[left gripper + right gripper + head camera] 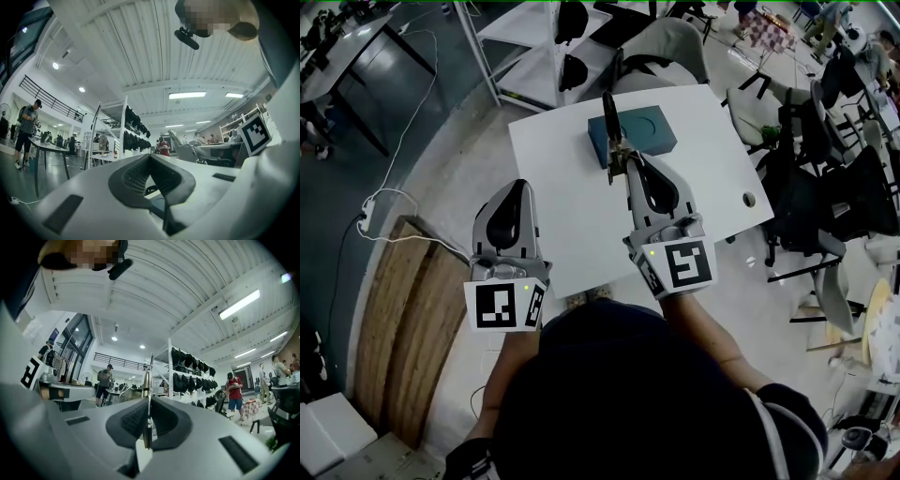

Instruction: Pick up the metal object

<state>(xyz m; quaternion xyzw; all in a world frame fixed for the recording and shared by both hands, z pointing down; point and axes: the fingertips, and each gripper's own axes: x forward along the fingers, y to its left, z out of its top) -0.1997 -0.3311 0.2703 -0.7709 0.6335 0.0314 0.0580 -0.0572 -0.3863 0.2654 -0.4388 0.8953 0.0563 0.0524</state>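
Metal object (146, 380), thin flat silvery strip with rounded tip, pinched edge-on by the right gripper (622, 167), held over the white table (572, 225), left gripper (517, 190) closed on nothing.

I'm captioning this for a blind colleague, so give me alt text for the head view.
Seen from above, the right gripper is shut on a thin metal object, seen against a dark teal box on a white table. The left gripper, shut and empty, hangs by the table's near left edge.
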